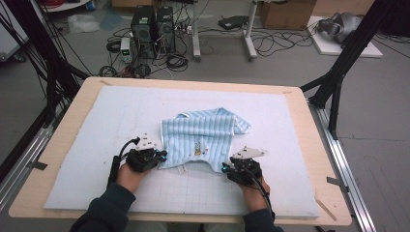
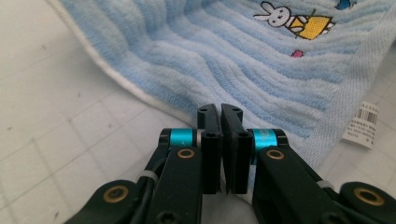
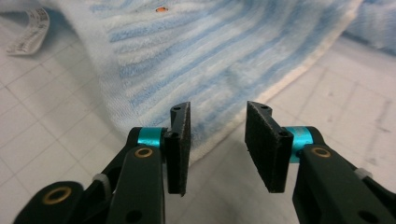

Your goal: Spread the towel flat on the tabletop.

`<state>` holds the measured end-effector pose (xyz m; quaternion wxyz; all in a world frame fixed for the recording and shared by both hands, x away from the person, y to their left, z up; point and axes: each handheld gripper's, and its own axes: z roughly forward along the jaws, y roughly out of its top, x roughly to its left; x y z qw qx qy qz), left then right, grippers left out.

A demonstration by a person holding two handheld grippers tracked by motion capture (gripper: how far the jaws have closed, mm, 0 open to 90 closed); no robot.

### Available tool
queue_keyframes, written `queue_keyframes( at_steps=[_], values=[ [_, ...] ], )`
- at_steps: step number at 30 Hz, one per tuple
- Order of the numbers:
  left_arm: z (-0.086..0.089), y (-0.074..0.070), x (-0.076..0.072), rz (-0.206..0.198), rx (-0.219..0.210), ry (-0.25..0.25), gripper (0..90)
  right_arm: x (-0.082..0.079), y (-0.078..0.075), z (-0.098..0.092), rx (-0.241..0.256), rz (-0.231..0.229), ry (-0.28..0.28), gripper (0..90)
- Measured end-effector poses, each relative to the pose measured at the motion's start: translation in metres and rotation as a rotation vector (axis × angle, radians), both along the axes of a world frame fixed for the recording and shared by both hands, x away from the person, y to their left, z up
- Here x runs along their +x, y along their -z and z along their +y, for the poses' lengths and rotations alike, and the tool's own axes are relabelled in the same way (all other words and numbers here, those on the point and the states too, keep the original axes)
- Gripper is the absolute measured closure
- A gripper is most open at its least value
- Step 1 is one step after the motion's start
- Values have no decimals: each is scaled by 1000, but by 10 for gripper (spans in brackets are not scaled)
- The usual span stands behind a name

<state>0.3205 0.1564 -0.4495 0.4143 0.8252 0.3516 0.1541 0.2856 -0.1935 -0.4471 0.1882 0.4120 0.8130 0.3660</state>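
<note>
Nearest, the left gripper [image 2: 220,109] has its jaws pressed together, seemingly pinching the near hem of the soft, blue-and-white striped terry towel [image 1: 203,135], though the cloth between them is hard to make out. Beside it, the right gripper [image 3: 218,122] stands spread, its jaws just short of the towel's other near corner. Farther off, the towel lies rumpled mid-desk on the pale gridded foam mat [image 1: 96,145], its white care label [image 2: 363,125] at the near edge. Light and limp, it will likely sag and slide; the hemmed corners look the surest hold.

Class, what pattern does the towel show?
Light blue and white stripes on the towel, clearest in the left gripper view.
</note>
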Motion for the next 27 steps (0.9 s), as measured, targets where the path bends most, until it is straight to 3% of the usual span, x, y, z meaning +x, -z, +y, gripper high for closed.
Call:
queue_keyframes(
  at_steps=[2,3,4,6,7,14,20,21,22,23,24,25,26,27],
  values=[
    [9,0,-2,3,-5,-12,860,1,2,2,15,6,-9,657],
    [20,0,-4,8,-18,-28,860,2,1,1,22,16,-34,752],
    [20,0,-4,8,-18,-28,860,2,1,1,22,16,-34,752],
    [29,0,-6,19,-43,-26,860,0,0,5,5,20,-67,860],
    [31,0,-8,18,-44,-20,860,-1,-2,9,-38,11,-82,872],
    [29,0,-23,42,-83,28,859,-8,-7,-3,-82,25,-83,876],
    [10,1,-36,68,-101,129,847,-32,-13,-21,-167,48,-86,875],
    [9,1,-38,72,-103,143,786,-39,-15,-27,-174,68,-86,874],
    [8,1,-38,73,-116,141,786,-39,-15,-27,-174,68,-86,874],
    [8,0,-38,61,-126,99,612,-43,-17,-32,-177,68,-78,851],
    [8,0,-38,61,-126,99,545,-43,-17,-32,-177,68,-78,851],
    [10,-2,-34,36,-131,55,485,-42,-19,-35,-122,53,-58,722],
    [10,-2,-34,36,-131,55,459,-42,-19,-35,-122,53,-58,722],
    [12,-2,-32,30,-138,39,448,-39,-20,-33,-64,26,-51,626]
  ],
)
